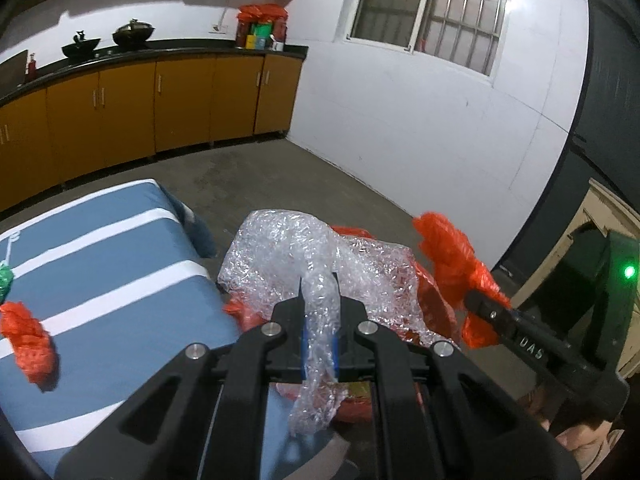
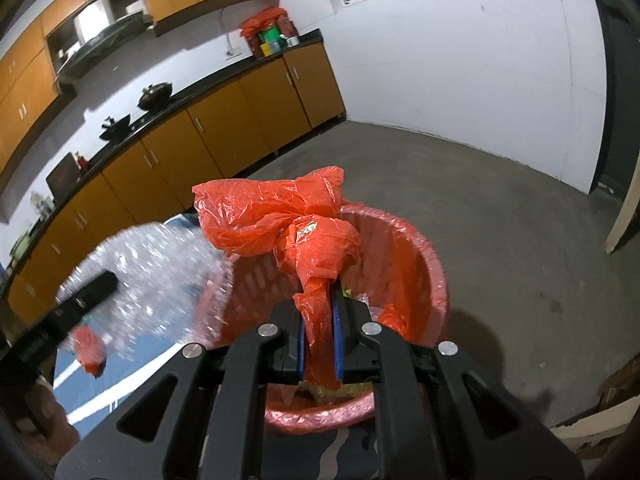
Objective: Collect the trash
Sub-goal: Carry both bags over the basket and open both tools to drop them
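The left gripper (image 1: 320, 312) clamped a twisted neck of bubble wrap (image 1: 304, 256) above the bin (image 2: 416, 264); the right gripper (image 2: 320, 320) pinched an orange bag (image 2: 280, 216) — both likely light, soft, slippery, best gripped at bunched folds.

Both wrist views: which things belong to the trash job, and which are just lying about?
Job:
bubble wrap in left gripper
orange bag in right gripper
red bin
orange scrap

Lying about:
woks
cupboards
window
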{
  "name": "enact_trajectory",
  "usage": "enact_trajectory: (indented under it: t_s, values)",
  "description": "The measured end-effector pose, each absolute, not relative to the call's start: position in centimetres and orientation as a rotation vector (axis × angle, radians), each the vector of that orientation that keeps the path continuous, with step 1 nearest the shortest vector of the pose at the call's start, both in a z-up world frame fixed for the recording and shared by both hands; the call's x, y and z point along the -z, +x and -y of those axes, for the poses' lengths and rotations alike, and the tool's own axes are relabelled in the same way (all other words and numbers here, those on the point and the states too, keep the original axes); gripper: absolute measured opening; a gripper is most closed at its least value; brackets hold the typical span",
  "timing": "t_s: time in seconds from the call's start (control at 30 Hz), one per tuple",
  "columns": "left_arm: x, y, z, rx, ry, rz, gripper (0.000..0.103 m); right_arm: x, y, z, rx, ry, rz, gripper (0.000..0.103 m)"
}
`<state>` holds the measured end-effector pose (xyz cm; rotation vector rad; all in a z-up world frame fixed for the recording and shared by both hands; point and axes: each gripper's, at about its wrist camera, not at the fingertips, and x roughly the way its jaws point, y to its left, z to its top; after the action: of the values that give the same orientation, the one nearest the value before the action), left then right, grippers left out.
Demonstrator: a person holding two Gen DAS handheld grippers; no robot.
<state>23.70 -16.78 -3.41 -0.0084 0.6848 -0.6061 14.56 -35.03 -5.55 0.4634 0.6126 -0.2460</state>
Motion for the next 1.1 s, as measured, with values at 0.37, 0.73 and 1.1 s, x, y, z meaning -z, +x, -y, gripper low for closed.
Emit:
enact_trajectory:
  t_s: [0.37,0.73,1.1]
  values:
    - [5.6,24.6,19.8,0.646,0.02,-0.723,0.009,6.0,14.5,35.9,0.254,0.498,-0.602,0.011]
    - [7.2,25.5,20.3,0.662,0.023,-0.747,0.009,6.2,14.7,36.3,0.222,0.504,-0.598,0.011]
    - [8.2,26.2,20.8,0.675,0.014,-0.771,0.011,6.5,14.8,37.3,0.202,0.511,-0.596,0.011]
